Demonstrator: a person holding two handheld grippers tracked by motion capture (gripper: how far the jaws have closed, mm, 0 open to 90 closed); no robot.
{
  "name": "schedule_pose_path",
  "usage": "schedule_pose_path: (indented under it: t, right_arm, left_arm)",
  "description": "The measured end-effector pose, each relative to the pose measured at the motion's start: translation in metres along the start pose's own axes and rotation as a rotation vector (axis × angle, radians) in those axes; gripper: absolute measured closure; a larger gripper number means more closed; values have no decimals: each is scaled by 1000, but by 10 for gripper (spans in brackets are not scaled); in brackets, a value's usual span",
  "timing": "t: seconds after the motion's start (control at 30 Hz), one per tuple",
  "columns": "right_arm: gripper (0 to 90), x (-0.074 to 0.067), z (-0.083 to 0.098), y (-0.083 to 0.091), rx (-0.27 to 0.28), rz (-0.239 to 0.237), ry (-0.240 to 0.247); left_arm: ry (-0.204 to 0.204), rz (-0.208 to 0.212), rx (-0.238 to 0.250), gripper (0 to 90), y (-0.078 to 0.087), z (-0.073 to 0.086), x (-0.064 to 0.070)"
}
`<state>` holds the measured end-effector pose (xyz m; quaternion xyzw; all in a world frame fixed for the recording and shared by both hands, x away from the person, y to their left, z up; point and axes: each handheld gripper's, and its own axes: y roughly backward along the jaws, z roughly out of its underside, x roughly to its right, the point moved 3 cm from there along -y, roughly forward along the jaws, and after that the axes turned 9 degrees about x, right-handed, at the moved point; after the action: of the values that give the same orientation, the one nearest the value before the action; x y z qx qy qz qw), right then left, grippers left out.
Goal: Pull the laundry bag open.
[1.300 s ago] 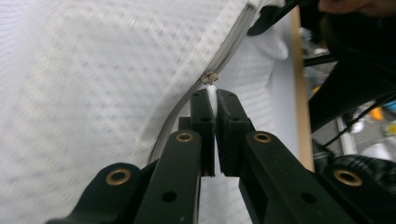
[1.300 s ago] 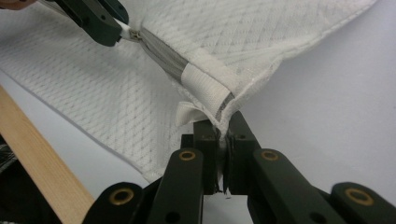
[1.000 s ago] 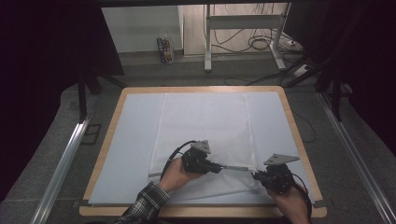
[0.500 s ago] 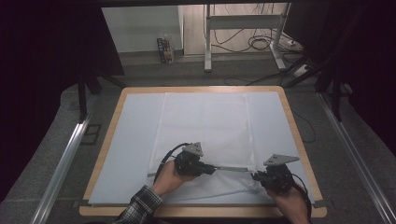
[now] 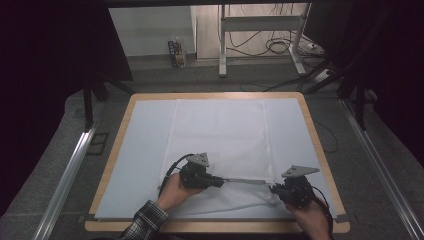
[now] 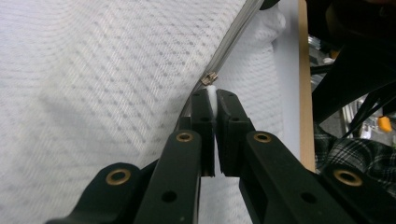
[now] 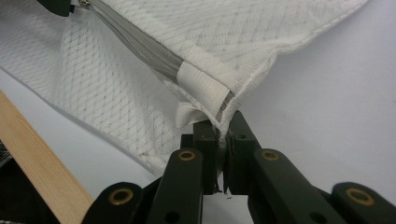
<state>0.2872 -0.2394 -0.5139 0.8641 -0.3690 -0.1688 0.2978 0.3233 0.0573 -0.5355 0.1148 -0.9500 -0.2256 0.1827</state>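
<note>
Since a second ago the left gripper (image 5: 220, 182) has slid left along the zip (image 5: 245, 181), jaws pinching its white pull (image 6: 211, 95), while the right gripper (image 7: 223, 128) clamps the cover's (image 5: 220, 135) near corner on the table (image 5: 320, 150).

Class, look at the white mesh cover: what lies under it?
Under the mesh cover lies a pale blue mat on the wooden-edged table. The mat directly beneath the fabric, and the cover's inside, are hidden.

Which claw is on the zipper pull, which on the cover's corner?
Left claw pinches the white zipper pull; right claw clamps the cover's corner.
</note>
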Motion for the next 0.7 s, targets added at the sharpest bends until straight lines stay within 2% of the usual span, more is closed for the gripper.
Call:
schedule_pose_path:
  t: [0.7]
  right_arm:
    - [846, -2, 0, -1, 6, -13, 13]
  left_arm:
    - [13, -20, 10, 874, 22, 7, 0]
